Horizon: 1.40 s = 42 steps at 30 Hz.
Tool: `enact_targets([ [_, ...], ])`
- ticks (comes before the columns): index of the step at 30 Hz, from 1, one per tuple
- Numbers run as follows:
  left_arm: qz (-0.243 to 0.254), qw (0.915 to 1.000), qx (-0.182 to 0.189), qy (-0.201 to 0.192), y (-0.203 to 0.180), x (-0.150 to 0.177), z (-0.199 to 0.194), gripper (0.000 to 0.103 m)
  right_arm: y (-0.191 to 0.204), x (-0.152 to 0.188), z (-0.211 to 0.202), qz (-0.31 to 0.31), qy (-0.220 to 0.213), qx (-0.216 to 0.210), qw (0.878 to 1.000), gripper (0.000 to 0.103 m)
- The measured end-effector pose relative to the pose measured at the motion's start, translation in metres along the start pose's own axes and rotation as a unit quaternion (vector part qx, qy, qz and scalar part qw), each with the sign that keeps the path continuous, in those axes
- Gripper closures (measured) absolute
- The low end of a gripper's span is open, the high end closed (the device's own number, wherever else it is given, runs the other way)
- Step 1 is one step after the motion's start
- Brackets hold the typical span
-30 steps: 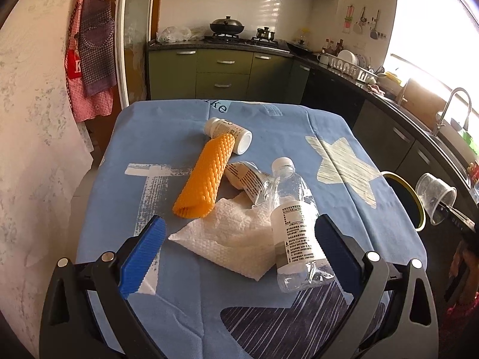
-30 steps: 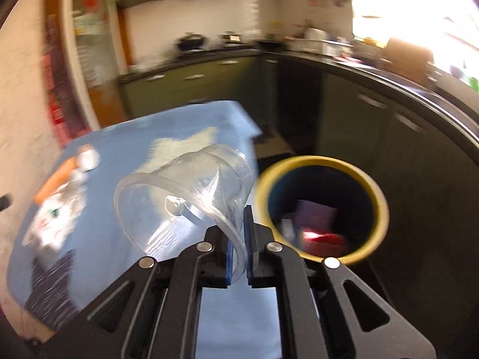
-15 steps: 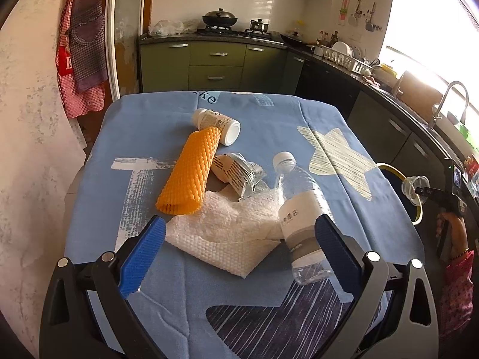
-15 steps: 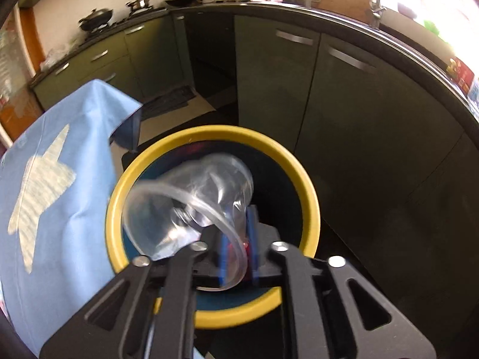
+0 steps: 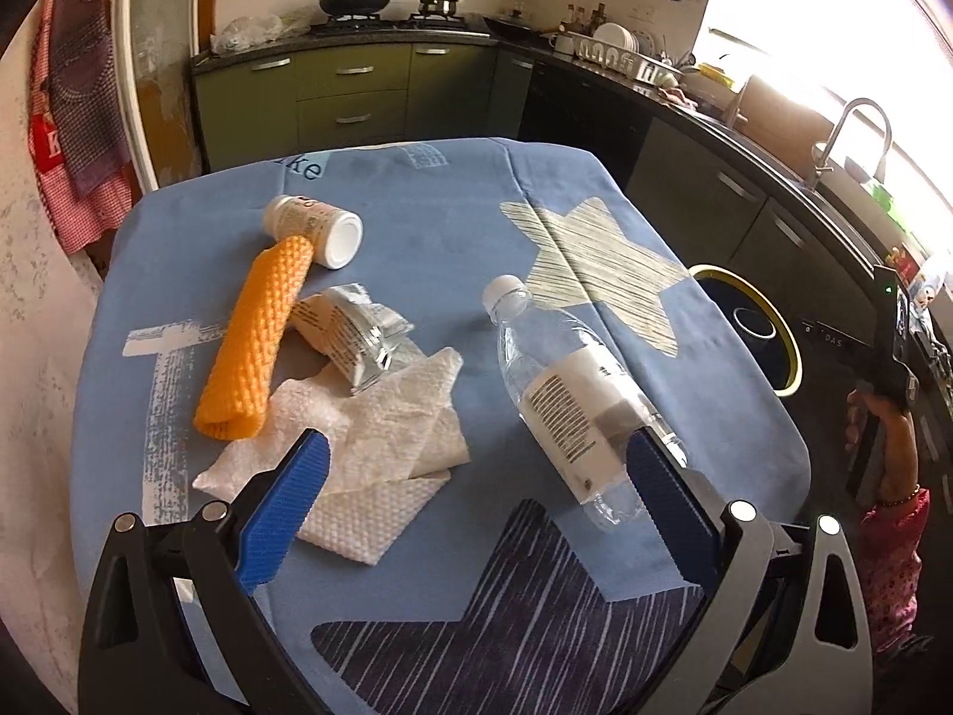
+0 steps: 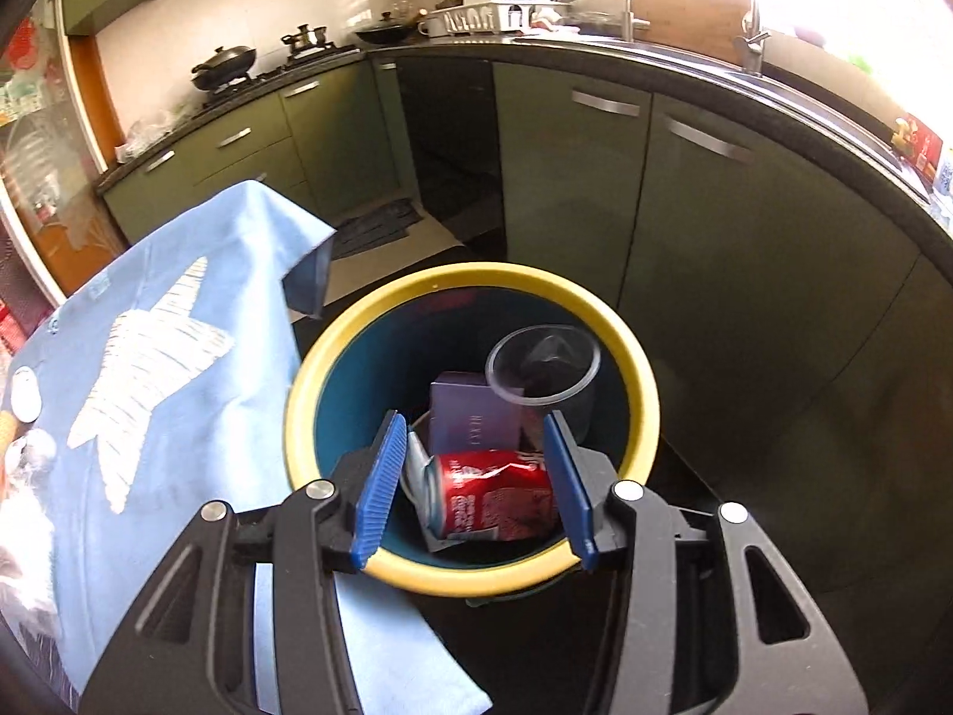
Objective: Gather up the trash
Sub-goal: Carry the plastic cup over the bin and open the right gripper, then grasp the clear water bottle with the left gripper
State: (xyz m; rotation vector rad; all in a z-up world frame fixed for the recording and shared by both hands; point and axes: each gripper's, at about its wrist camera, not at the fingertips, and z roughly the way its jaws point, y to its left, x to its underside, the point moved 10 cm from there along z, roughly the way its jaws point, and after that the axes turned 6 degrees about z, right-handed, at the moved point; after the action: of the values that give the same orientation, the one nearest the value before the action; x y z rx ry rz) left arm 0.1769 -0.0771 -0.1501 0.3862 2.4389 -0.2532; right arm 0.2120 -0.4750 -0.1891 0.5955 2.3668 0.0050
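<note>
My right gripper hangs over the yellow-rimmed bin, its jaws opening with nothing between them. A clear plastic cup lies inside the bin beside a purple box and a crushed red can. My left gripper is open above the near end of the blue-clothed table. Ahead of it lie a clear water bottle, a white paper towel, an orange foam sleeve, a crumpled silver wrapper and a white pill bottle.
The bin stands on the floor off the table's right edge. A hand with a pink sleeve holds the right gripper's handle there. Dark green kitchen cabinets curve round behind the bin. A stove with pots is at the back.
The right gripper swung from the table to over the bin, opened, and the clear cup dropped into the bin. The left gripper shifted right, so the trash now sits further left.
</note>
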Motion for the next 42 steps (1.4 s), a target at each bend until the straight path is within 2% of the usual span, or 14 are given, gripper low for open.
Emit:
enact_targets([
  [3,0.002,0.9986,0.039,0.036,-0.018,-0.009,0.011,0.005,0.004,0.004,-0.002,-0.001,0.003,-0.011,1.0,0.057],
  [8,0.006,0.9932,0.081,0.083,-0.05,-0.03,0.03,0.005,0.009,0.012,-0.003,0.001,0.009,-0.027,1.0,0.056],
  [14,0.01,0.9896,0.036,0.139,-0.064,-0.044,0.06,0.005,0.011,0.015,-0.008,0.003,0.007,-0.044,0.999,0.055],
  [19,-0.026,0.9797,0.016,0.198,-0.059,-0.03,0.079,0.005,0.009,0.015,-0.012,0.0,0.004,-0.053,0.999,0.052],
  [22,-0.034,0.9772,-0.01,0.21,-0.051,-0.025,0.084,0.005,0.012,0.016,-0.012,0.001,0.005,-0.06,0.998,0.052],
  [29,-0.035,0.9661,-0.013,0.256,-0.053,-0.008,0.102,0.005,0.022,0.022,-0.008,-0.006,0.013,-0.073,0.997,0.052],
  [34,-0.032,0.9573,-0.02,0.287,-0.051,0.004,0.118,0.017,0.025,0.023,-0.008,-0.008,0.016,-0.076,0.997,0.052],
  [38,-0.023,0.9509,-0.029,0.307,-0.048,0.012,0.128,0.023,0.026,0.023,-0.007,-0.01,0.017,-0.077,0.997,0.052],
  [42,-0.009,0.95,-0.035,0.31,-0.05,0.013,0.13,0.027,0.027,0.024,-0.006,-0.01,0.018,-0.077,0.997,0.052],
])
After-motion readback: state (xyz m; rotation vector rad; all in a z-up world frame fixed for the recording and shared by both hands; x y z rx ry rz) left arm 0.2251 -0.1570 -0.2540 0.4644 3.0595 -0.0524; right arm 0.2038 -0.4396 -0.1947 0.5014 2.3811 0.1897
